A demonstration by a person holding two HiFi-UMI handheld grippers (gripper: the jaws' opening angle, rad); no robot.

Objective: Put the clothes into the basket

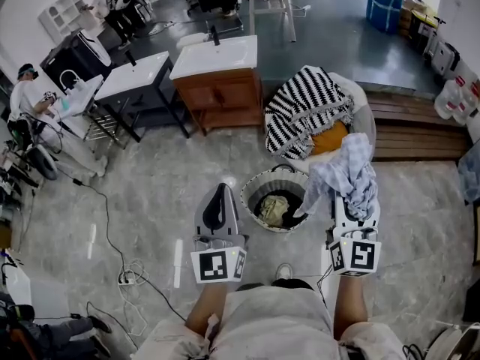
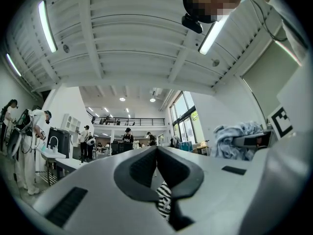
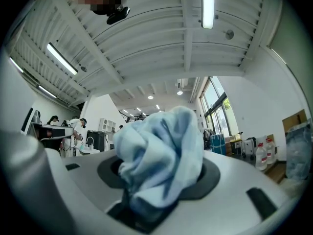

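Note:
A round woven basket (image 1: 251,188) stands on the marble floor ahead of me, with a pale crumpled garment (image 1: 274,210) lying in it. My right gripper (image 1: 351,201) is shut on a light blue-grey cloth (image 1: 346,172), held up just right of the basket; in the right gripper view the bunched cloth (image 3: 164,153) fills the jaws and hides the fingertips. My left gripper (image 1: 217,205) hovers left of the basket, its pads (image 2: 146,168) closed together with nothing between them. A black-and-white striped blanket (image 1: 304,107) drapes over a chair behind the basket.
A yellow cushion (image 1: 330,137) sits on the chair under the blanket. Two sink cabinets (image 1: 217,73) stand beyond. A wooden platform (image 1: 420,126) runs along the right. A power strip and cable (image 1: 127,276) lie on the floor at left, where people (image 1: 30,100) work.

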